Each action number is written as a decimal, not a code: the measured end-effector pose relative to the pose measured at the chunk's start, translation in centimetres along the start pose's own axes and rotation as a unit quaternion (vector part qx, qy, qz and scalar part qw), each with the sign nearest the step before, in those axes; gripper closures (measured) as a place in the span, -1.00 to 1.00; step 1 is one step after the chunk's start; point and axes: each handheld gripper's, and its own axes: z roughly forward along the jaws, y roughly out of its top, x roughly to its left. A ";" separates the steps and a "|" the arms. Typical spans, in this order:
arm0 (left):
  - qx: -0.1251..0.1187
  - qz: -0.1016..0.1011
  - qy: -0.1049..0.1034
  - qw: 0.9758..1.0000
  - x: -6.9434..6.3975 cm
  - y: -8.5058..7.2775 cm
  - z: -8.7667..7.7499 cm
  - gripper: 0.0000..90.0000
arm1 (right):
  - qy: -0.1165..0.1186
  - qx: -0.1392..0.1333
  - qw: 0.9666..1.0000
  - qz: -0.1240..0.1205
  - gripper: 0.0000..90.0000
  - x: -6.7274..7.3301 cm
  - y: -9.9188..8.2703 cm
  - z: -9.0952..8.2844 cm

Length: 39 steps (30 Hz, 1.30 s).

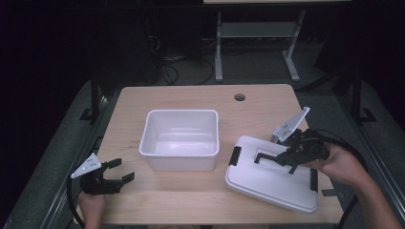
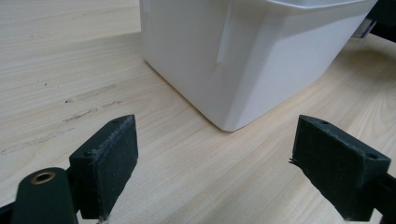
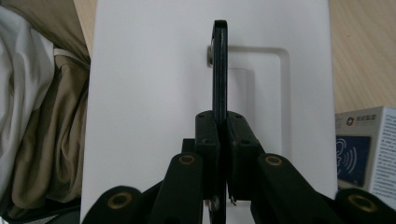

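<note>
Right gripper view looks straight down its own tongs: the right gripper (image 3: 223, 140) has its two black pads pressed flat against either side of a thin black handle (image 3: 220, 70), which stands on edge and runs away from the jaws along the middle of a white lid (image 3: 149, 93). That handle sits over a shallow rectangular recess moulded into the lid's top. From the high view the same right gripper (image 1: 279, 160) lies low over the lid (image 1: 267, 183), with the person's right hand (image 1: 341, 164) around its body and its grey three-cornered plate tilted up toward the far right edge of the tabletop. The lid rests flat on the tabletop (image 1: 191, 200) near the front right corner, turned slightly askew, with a black latch (image 1: 235, 156) on its left end and another on its right end. Just to the lid's left, near the middle of the tabletop, stands an open white bin (image 1: 180, 140), close beside the lid but apart from it. The left gripper (image 1: 118, 171) is held near the front left corner by the person's left hand (image 1: 91, 207), its jaws spread wide with nothing between them and pointing toward the bin. In the left gripper view those wide pads (image 2: 109, 158) frame bare wood, with a lower corner of the bin (image 2: 243, 70) ahead of them. A small printed box (image 3: 366, 144) shows at the right edge of the right gripper view, beside the lid.
</note>
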 end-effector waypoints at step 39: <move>0.001 0.002 0.000 1.000 -0.1 0.1 0.0 -0.70 | 0.035 0.021 0.999 0.034 0.87 -1.1 -3.1 7.7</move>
